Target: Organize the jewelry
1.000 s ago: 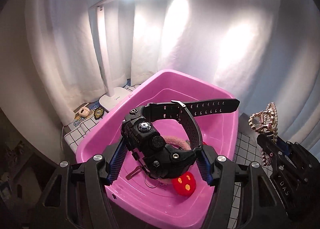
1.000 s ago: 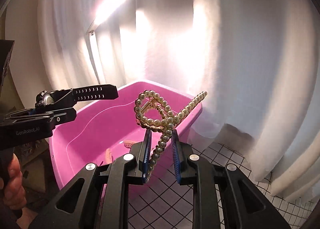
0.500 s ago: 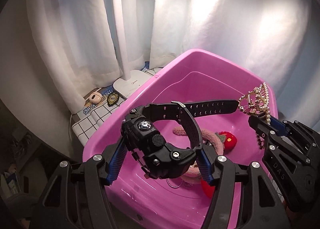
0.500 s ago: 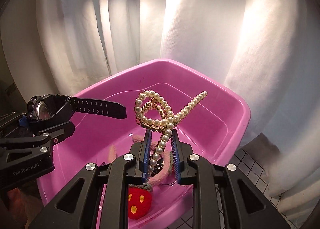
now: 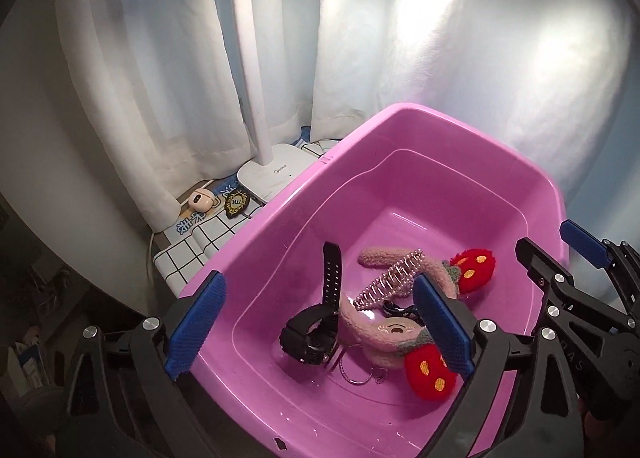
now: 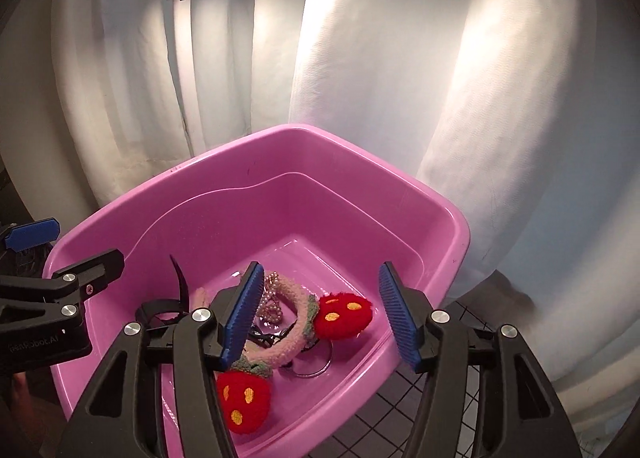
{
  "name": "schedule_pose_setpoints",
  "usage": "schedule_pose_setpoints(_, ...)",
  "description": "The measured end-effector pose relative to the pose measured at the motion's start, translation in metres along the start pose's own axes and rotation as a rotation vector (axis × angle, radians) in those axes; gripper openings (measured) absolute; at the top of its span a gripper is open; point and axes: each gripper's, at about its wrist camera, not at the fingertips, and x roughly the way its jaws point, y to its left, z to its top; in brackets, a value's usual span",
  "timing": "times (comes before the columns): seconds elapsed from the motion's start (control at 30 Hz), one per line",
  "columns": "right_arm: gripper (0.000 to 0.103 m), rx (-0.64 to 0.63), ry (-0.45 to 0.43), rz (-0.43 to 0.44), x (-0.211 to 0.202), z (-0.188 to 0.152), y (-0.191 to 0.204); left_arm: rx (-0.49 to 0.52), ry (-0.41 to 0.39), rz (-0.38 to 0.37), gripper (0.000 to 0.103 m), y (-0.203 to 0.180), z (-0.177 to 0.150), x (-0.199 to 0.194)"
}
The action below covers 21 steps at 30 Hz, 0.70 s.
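Jewelry has just dropped: the black watch [image 5: 310,332] and pearl hair clip [image 5: 390,278] now lie in the pink tub [image 5: 256,254], at about seven o'clock and centre of its floor. Jaws of the left gripper [image 5: 318,332] and right gripper [image 6: 320,316] have just been opening and stand apart, empty, so both pieces look delivered.

Right gripper [image 6: 320,310] just opened, empty, above pink tub [image 6: 400,194]

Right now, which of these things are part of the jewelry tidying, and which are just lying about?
Part of the job:
- pink tub
- black watch
- pearl hair clip
- fuzzy strawberry headband
- left gripper and right gripper, both open and empty

Lying about:
- white desk lamp
- small pink case
- black-and-gold badge
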Motion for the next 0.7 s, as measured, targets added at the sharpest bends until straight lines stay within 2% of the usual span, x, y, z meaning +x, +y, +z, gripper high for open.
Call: schedule_pose_setpoints(0.7,0.057,0.031,-0.016,0.019,-0.031,-0.015,-0.004,-0.024,0.028,0.027,0.094,-0.001,-0.003,-0.013)
